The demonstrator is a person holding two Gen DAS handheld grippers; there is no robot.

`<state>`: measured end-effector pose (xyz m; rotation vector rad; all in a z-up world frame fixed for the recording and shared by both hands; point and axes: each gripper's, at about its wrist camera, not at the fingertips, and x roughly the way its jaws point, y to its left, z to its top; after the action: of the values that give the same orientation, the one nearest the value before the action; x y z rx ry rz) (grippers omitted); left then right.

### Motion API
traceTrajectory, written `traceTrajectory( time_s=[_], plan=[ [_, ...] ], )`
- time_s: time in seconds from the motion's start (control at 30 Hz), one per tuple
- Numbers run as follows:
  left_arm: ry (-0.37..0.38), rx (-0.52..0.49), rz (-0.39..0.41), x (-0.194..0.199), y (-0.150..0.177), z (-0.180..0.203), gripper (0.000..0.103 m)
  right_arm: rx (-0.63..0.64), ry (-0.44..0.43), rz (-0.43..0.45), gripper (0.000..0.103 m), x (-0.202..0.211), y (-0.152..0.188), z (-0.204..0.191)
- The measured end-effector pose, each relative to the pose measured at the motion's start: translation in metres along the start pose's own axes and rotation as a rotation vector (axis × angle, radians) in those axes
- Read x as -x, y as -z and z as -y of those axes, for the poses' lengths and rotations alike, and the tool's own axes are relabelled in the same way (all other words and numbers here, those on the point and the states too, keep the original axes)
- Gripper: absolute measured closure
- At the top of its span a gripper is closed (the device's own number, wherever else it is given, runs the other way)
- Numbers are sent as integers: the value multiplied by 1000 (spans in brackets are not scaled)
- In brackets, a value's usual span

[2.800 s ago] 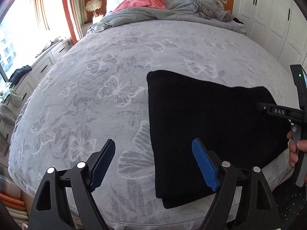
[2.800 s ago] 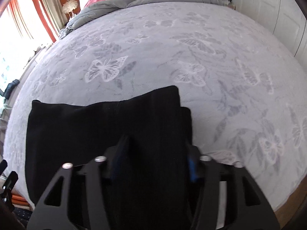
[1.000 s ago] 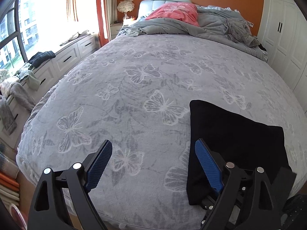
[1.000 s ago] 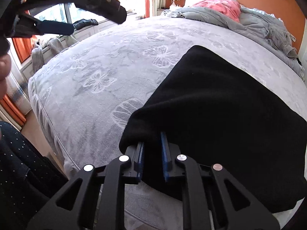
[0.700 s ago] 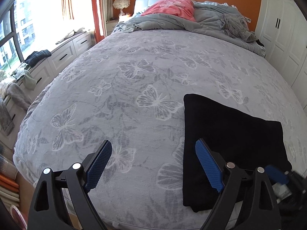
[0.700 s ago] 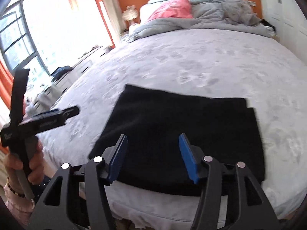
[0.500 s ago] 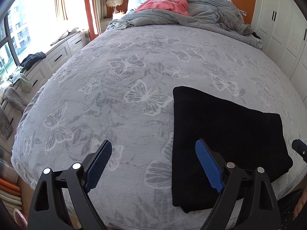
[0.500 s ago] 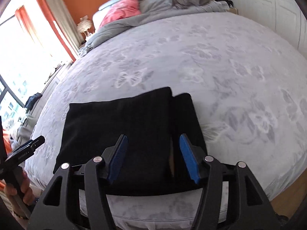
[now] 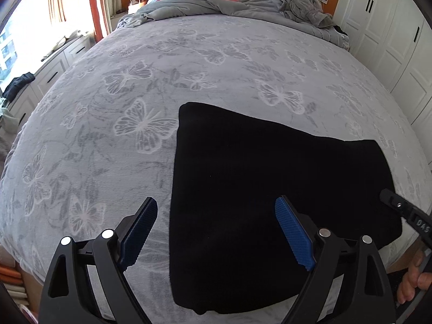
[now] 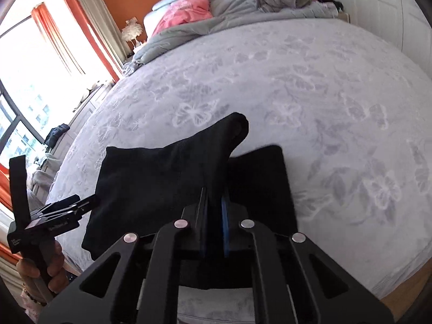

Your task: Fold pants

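Two grippers frame our black pants folded on the bed: our left gripper hangs spread and empty, our right gripper has just clamped the top layer's edge, which looks soft, light and floppy.

In the right wrist view, the black folded fabric pants hide their near edge behind the right claw at lower centre. In the left wrist view, the right frame edge cuts off a hand, and the grey butterfly-patterned bed cover runs off lower left.
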<state>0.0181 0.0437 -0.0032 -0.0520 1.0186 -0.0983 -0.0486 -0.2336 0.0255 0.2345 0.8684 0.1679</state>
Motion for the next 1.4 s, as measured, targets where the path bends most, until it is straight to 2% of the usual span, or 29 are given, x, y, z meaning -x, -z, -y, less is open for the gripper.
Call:
traceTrajectory(
  time_s=[0.07, 0.13, 0.17, 0.23, 0.27, 0.33, 0.43, 0.53, 0.57, 0.6, 0.63, 0.7, 0.8, 0.87, 0.93, 0.97, 1.03, 1.13, 1.17, 1.23, 1.4],
  plan=[
    [10, -4, -9, -3, 0, 4, 17, 34, 89, 21, 95, 3, 0, 2],
    [11, -11, -19, -6, 1, 7, 17, 35, 184, -39, 92, -24, 10, 17],
    [13, -18, -23, -8, 2, 9, 17, 48, 224, -91, 83, -42, 17, 22],
    [1, -30, -26, -10, 3, 12, 17, 46, 252, -61, 79, -46, 26, 24],
    [0, -35, -27, -10, 3, 12, 17, 47, 248, -53, 79, -38, 23, 20],
    [-7, -35, -27, -11, 4, 12, 17, 29, 215, 16, 79, -15, 14, 10],
    [-2, -22, -29, -10, 4, 9, 17, 79, 156, 70, 79, 3, 2, -12],
    [-4, -17, -24, -9, 3, 8, 17, 105, 113, 13, 80, -22, -6, -17],
    [-3, -15, -23, -9, 3, 8, 17, 106, 135, -33, 82, -41, -7, -12],
    [-2, -15, -24, -9, 3, 8, 17, 102, 194, -90, 86, -64, -7, -2],
    [-4, -17, -25, -9, 3, 8, 17, 78, 207, -127, 88, -78, -5, 7],
    [-7, -19, -23, -9, 3, 8, 17, -16, 146, -105, 87, -71, -8, 17],
    [-28, -25, -13, -7, 5, 6, 17, -29, 85, -46, 85, -47, -19, 5],
    [-35, -31, -16, -8, 6, 5, 17, 16, 104, -50, 85, -53, -23, -2],
    [-28, -31, -26, -10, 6, 4, 17, 61, 195, -121, 86, -82, -20, 3],
    [-27, -28, -29, -11, 7, 4, 17, 61, 200, -138, 86, -91, -15, 8],
    [-23, -31, -35, -12, 7, 5, 17, 35, 176, -109, 85, -79, -15, 9],
    [-27, -37, -33, -11, 8, 4, 17, -20, 133, -64, 78, -45, -15, 10],
    [-16, -31, -40, -12, 9, 2, 17, -31, 104, -59, 70, -34, -12, 12],
    [54, 7, -79, -15, 10, -7, 17, -46, 90, -61, 63, -18, -3, 18],
    [230, 152, -200, -29, 21, -31, 17, -151, 15, -132, 60, -3, 37, 42]
  ],
)
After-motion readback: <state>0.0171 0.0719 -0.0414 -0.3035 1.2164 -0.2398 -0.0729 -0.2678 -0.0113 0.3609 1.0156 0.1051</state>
